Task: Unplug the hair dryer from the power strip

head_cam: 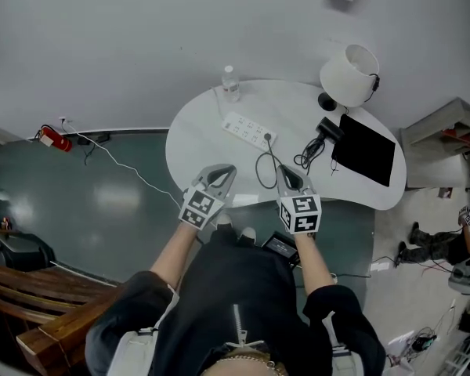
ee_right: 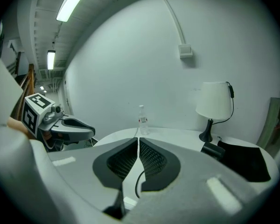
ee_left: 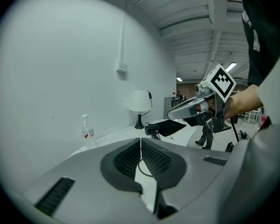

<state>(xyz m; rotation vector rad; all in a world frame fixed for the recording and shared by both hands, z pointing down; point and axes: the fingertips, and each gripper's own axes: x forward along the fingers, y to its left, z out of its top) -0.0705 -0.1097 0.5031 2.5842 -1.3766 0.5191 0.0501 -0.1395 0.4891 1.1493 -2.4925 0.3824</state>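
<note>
A white power strip (head_cam: 249, 128) lies on the white table (head_cam: 196, 131), with a plug (head_cam: 268, 138) in its near end. From that plug a black cord (head_cam: 265, 167) loops toward the black hair dryer (head_cam: 325, 131) lying near the lamp. Both grippers hover over the table's near edge, short of the strip. My left gripper (head_cam: 225, 171) is shut and empty; its own view shows the jaws (ee_left: 140, 141) closed together. My right gripper (head_cam: 290, 175) is also shut with nothing held (ee_right: 138, 141). The cord (ee_right: 139, 183) shows just beneath the right jaws.
A water bottle (head_cam: 230, 83) stands at the table's far edge. A white lamp (head_cam: 349, 75) and a black mat (head_cam: 364, 149) occupy the right side. A red item (head_cam: 53, 138) and cables lie on the floor at left. Someone's legs (head_cam: 427, 245) are at far right.
</note>
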